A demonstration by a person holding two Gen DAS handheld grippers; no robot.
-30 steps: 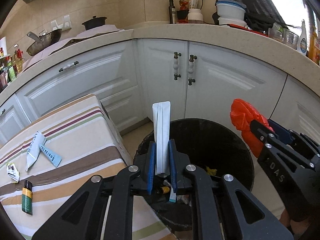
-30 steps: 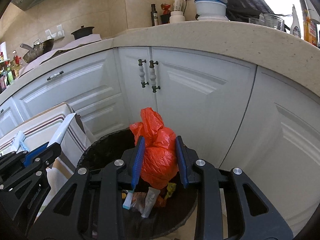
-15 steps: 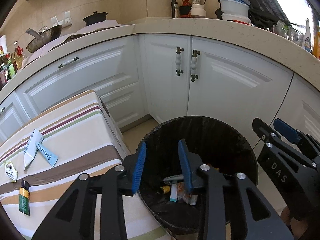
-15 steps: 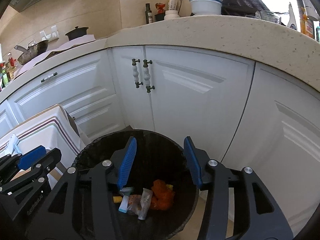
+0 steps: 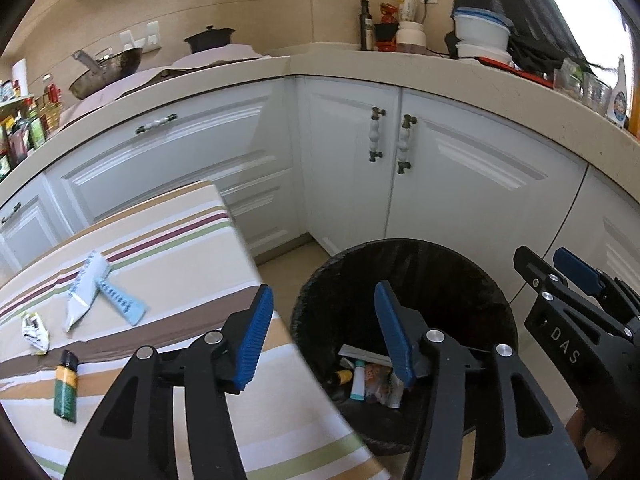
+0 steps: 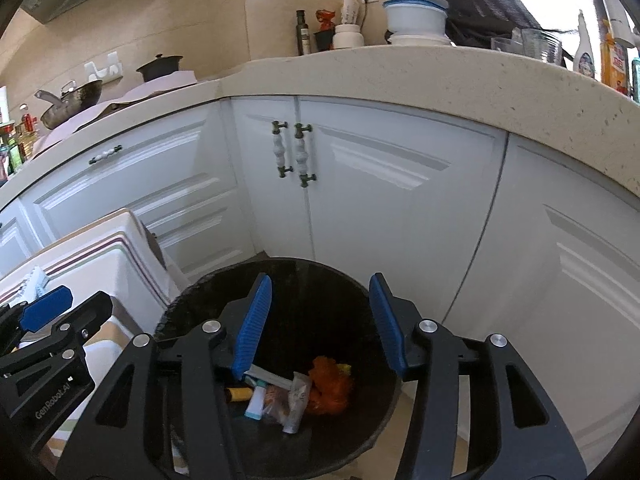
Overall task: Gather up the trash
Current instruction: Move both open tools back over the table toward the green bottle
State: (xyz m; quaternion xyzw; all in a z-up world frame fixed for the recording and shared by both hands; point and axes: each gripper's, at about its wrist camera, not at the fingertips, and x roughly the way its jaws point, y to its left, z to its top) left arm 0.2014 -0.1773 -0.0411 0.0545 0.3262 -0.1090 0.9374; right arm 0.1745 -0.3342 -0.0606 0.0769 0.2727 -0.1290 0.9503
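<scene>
Hovering over the black bin [image 6: 360,432], the right gripper [image 6: 320,320] is staying spread (nothing between), the orange bag [image 6: 330,386] lying below inside; the left gripper [image 5: 324,334] is opening, empty.

"DAS" on right gripper [image 5: 576,276], "GenRobot.AI" on left gripper [image 6: 60,312]

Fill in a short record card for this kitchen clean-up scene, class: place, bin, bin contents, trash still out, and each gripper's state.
place: kitchen, striped tablecloth beside white cabinets
bin: black bin on the floor
bin contents: orange bag, wrappers, small tubes
trash still out: white tube, blue strip, crumpled wrapper, green lighter
left gripper: opening, nothing between its jaws
right gripper: open, empty, over the bin
</scene>
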